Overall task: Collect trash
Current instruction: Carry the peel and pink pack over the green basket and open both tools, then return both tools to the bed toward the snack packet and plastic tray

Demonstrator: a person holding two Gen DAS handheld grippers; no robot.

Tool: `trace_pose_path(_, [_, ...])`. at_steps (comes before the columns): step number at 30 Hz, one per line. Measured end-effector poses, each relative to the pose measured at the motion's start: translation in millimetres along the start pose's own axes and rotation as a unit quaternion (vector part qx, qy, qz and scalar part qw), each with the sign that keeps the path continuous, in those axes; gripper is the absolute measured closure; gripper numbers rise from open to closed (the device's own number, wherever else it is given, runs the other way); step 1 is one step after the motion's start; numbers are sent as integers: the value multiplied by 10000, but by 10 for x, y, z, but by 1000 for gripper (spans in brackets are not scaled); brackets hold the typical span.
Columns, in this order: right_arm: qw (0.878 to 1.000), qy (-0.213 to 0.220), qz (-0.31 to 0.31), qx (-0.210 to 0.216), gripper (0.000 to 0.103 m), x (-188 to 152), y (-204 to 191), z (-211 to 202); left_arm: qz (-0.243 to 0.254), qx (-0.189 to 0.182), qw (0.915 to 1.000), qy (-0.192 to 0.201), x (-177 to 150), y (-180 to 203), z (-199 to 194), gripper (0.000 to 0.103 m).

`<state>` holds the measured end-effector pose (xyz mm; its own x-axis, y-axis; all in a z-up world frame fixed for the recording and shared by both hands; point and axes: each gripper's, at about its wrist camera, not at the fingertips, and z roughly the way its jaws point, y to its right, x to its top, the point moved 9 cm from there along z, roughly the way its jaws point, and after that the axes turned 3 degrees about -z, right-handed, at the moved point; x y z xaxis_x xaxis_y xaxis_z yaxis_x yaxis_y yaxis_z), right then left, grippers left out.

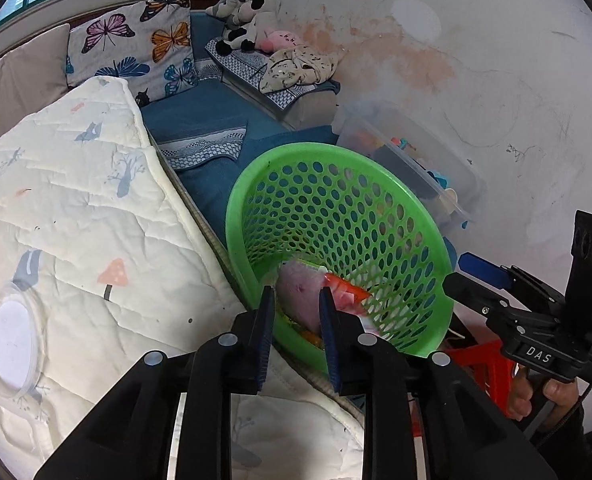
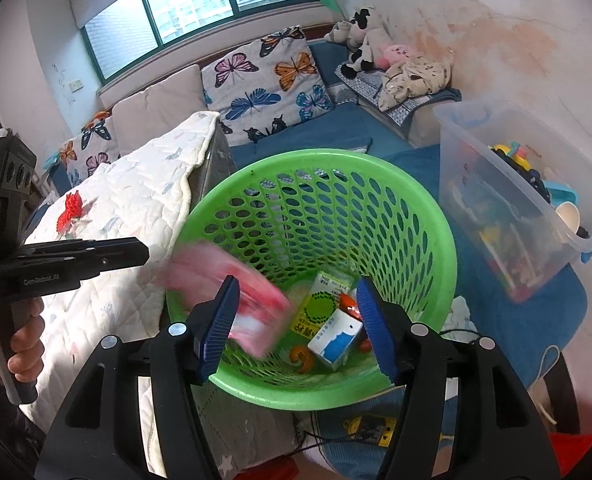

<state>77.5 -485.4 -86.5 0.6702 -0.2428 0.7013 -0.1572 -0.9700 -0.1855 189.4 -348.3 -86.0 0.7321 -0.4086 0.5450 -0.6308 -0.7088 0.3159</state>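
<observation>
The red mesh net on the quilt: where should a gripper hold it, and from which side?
Probably from above, closing across the raised, crumpled middle of the red mesh net. It lies alone on the soft white quilt, and its thin edges offer little to pinch.

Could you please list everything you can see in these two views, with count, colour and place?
basket: one, green, on the floor beside the bed
pink wrapper: one, blurred, at the basket's left rim
cartons: two, green-yellow and white-blue, in the basket bottom
quilt: one, cream, on the bed left of the basket
round lid: one, clear, on the quilt
red net: one, on the quilt
butterfly pillows: two, against the headboard
plush toys: cow and pink, far corner
tub: one, clear, holding toys, right of the basket
left tool: blue pads, slightly apart, over the basket
right tool: blue pads, open, over the basket
</observation>
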Motion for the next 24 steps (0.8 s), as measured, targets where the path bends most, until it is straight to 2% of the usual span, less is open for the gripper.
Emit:
trace_pose_path(1, [10000,0,3,8,41,-3,-5,-7,-7,-5,10000,11,-2,-7,-11,81])
trace_pose_path(2, [10000,6,-2,20,41,-3,-16,-15,-20,-7,10000,18,-2,-19,-19,76])
trace_pose_path(3, [10000,13,-9,19,41,-6,-25,-22,-44,-9,10000,27,-2,-32,-36,71])
trace_pose_path(4, [10000,14,-15,27,41,-1,-40,-30,-61,41,9999,76,2,-54,-62,60])
trace_pose_path(14, [9988,56,-287,386,36,16,-503,-176,-129,360,9985,380,-48,-385,-442,55])
trace_pose_path(16, [9981,47,-369,495,33,16,-649,-202,-215,451,9977,449,-74,-514,-549,54])
trace_pose_path(20, [9962,42,-548,680,29,33,-939,-242,-379,700,9950,608,-128,-808,-769,45])
trace_pose_path(24, [9931,0,-733,913,28,63,-1304,-217,-672,971,9904,713,-200,-1203,-1008,42])
